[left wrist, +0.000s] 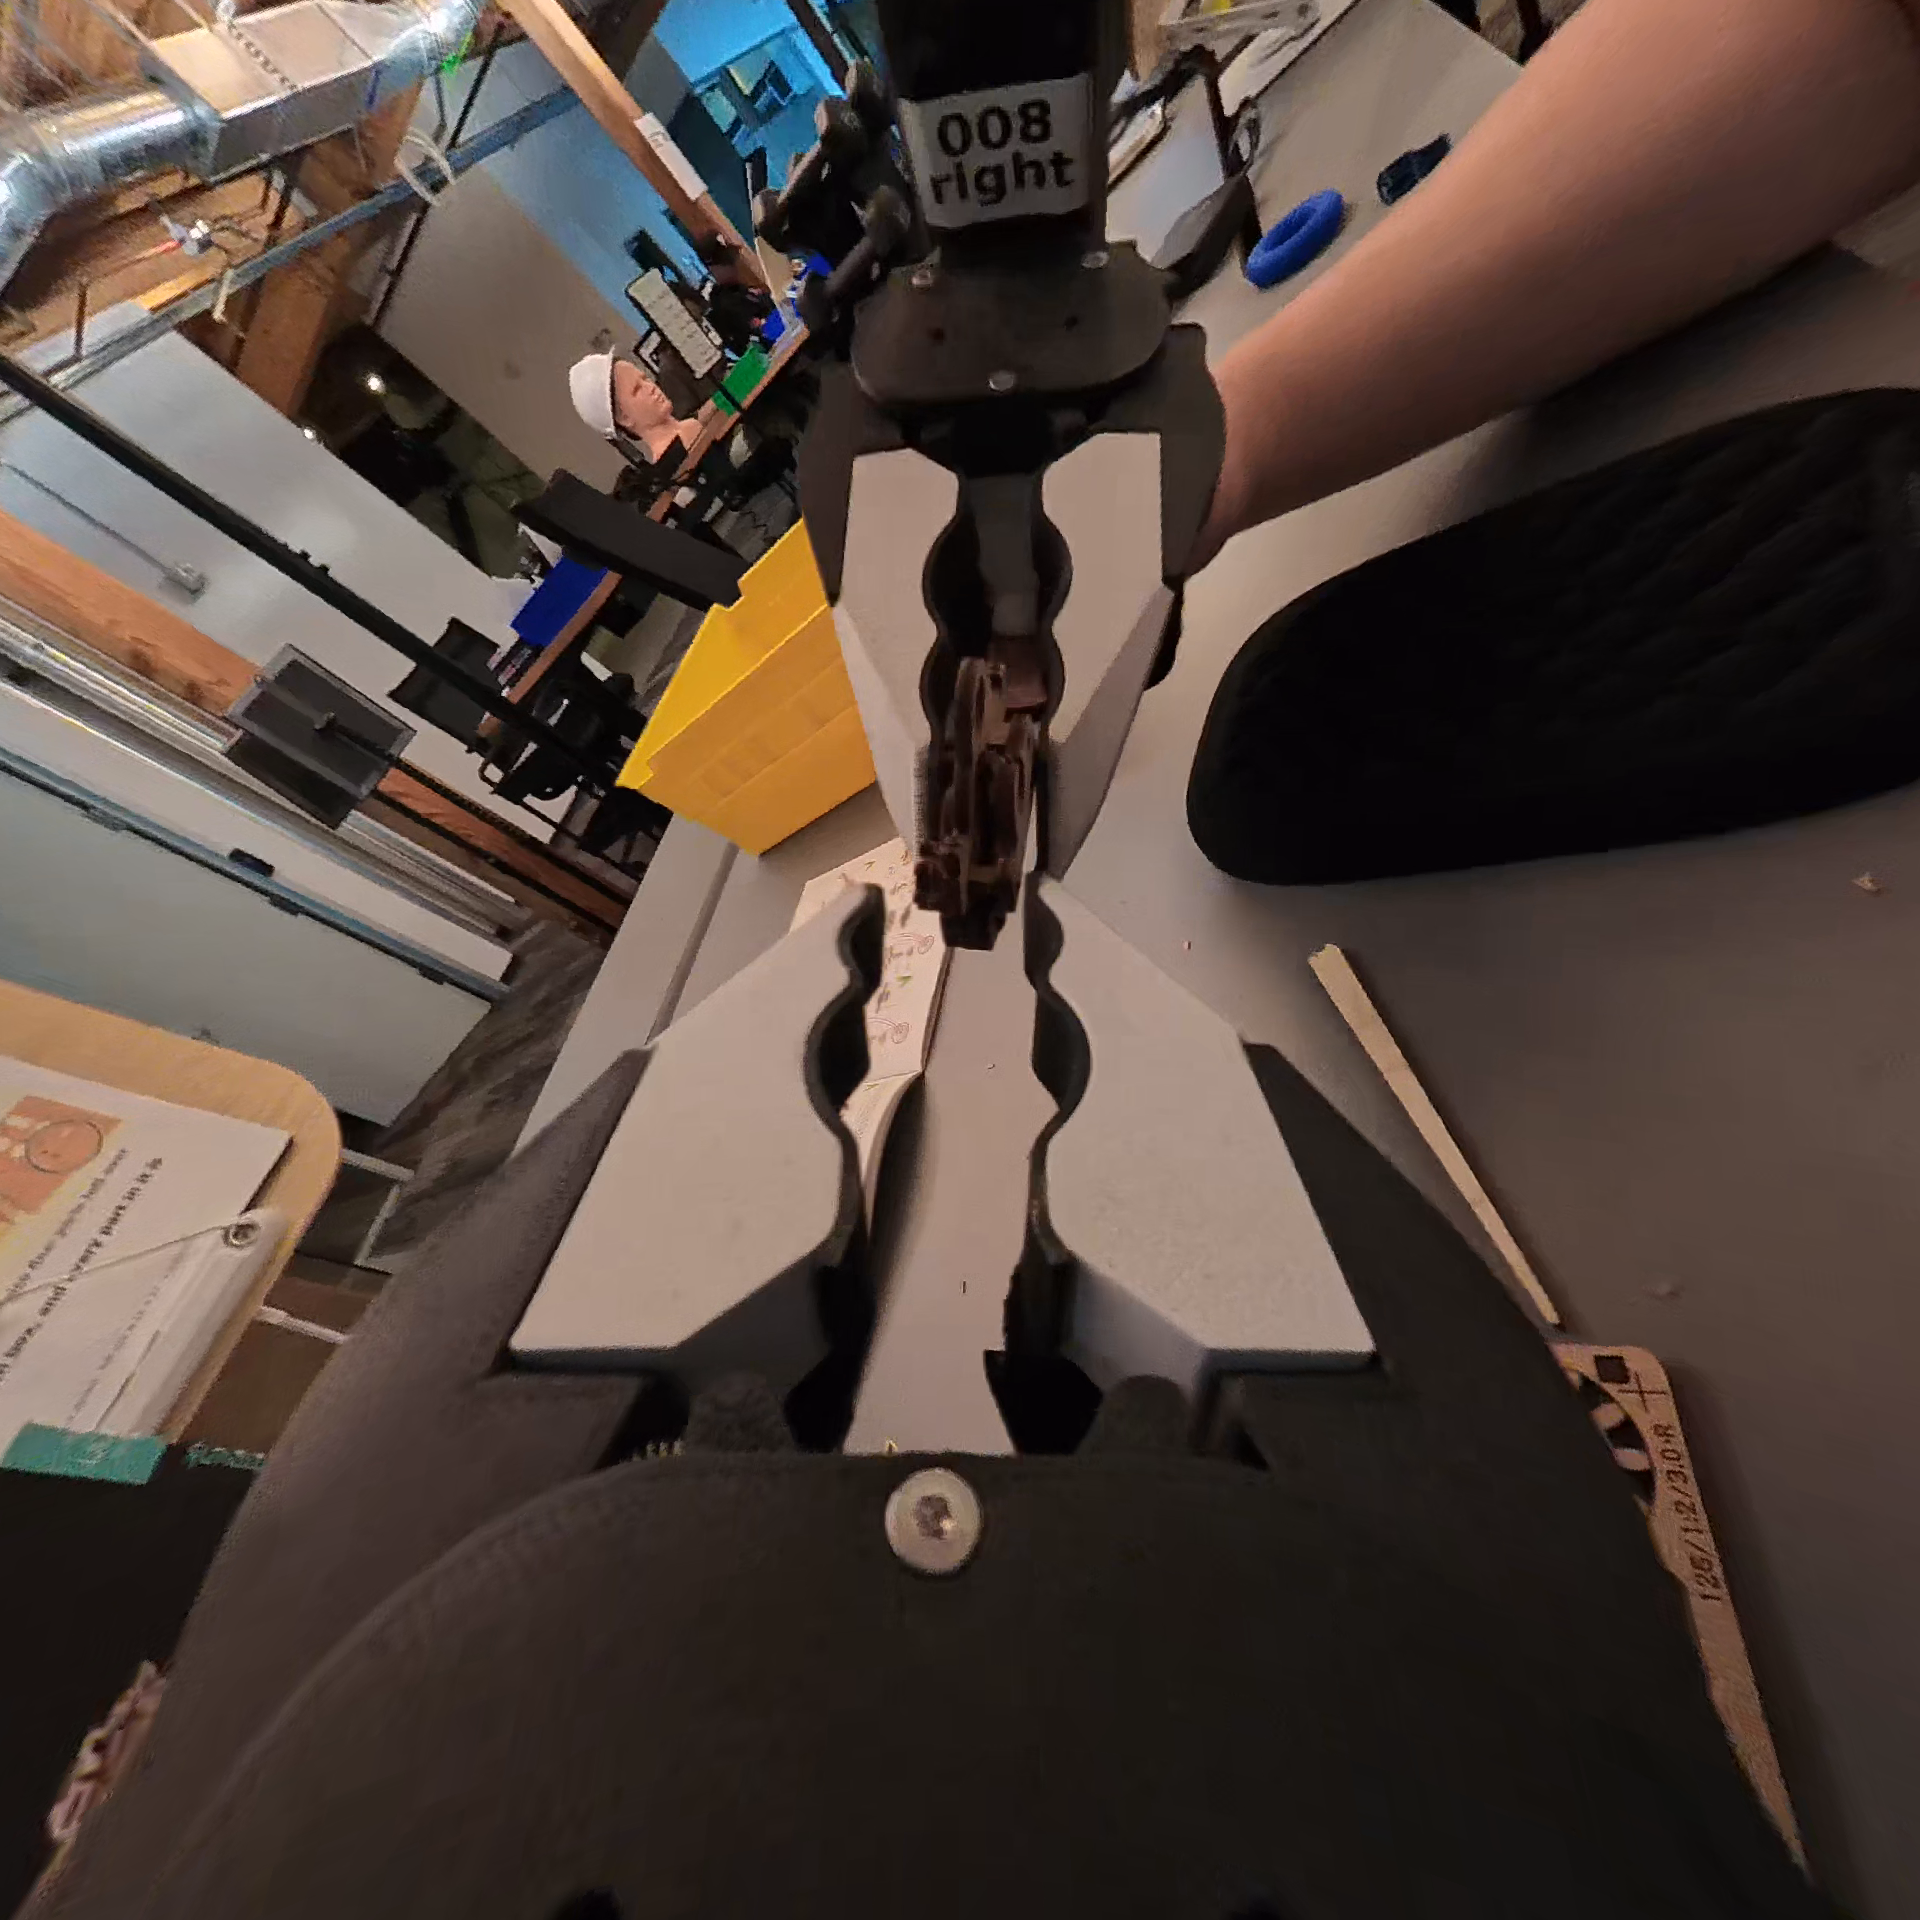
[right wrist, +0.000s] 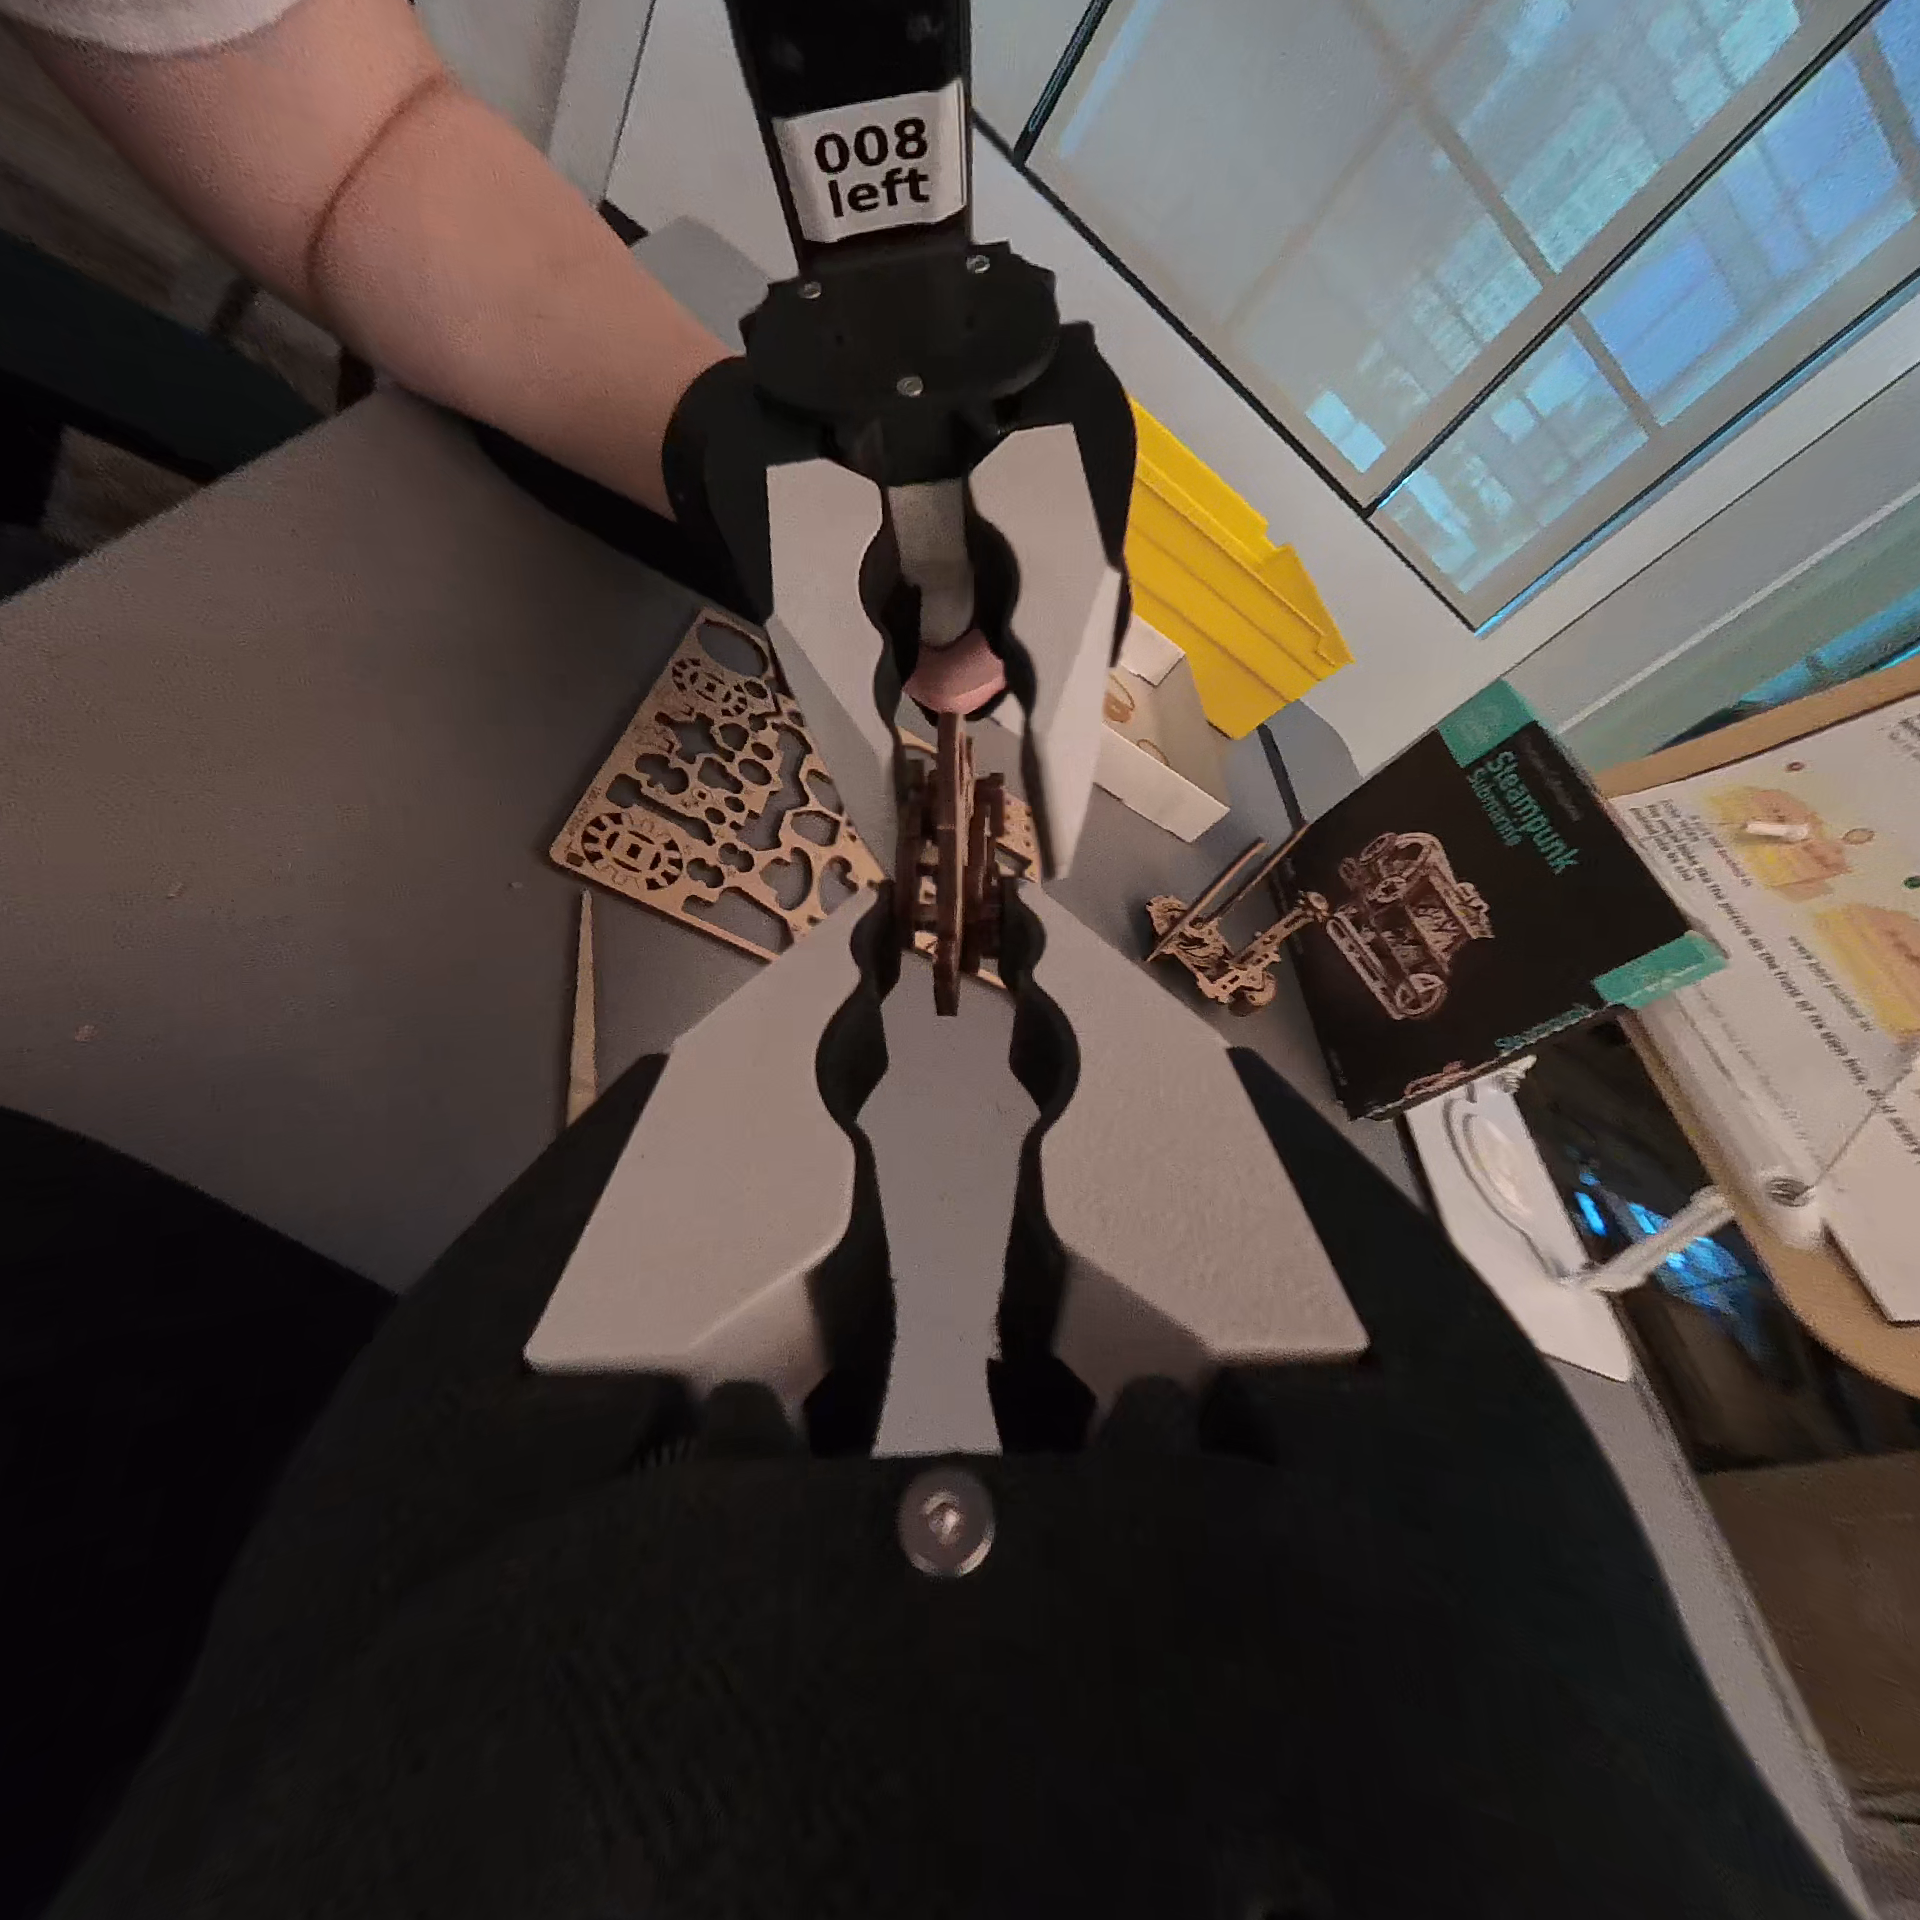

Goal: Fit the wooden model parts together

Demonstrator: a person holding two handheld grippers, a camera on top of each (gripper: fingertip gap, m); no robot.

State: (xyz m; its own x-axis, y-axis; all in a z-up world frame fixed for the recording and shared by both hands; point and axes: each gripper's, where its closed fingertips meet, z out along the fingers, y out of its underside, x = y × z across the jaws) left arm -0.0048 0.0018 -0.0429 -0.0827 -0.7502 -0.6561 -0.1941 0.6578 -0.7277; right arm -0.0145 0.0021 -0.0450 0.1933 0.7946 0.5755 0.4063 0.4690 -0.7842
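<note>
Left tongs (left wrist: 956, 914): narrowly apart, tips on either side of one end of the model part; whether they pinched it I could not tell.
Right tongs (right wrist: 948, 925): closed onto the brown, gear-shaped wooden model assembly (right wrist: 945, 883), tip to tip with the left tongs.
Model assembly: held in the air between the two tongs, above the middle of the grey bench (right wrist: 260, 727).
Labels: a white printed sticker (left wrist: 997, 145) sat on the right tongs' body, and another (right wrist: 871, 166) on the left.
Packaging: a dark box with teal trim, printed lettering and a model picture (right wrist: 1475, 894) lay near a bench edge.
Printed sheet: a white illustrated instruction page (right wrist: 1787, 935) lay on a tan board beyond the box.
Around: a pale laser-cut plywood sheet with emptied cut-outs (right wrist: 707, 821) lay under the tongs; a small part-built wooden model (right wrist: 1216, 956) lay beside the box; a yellow plastic bin (right wrist: 1226, 582) stood at the far edge.
</note>
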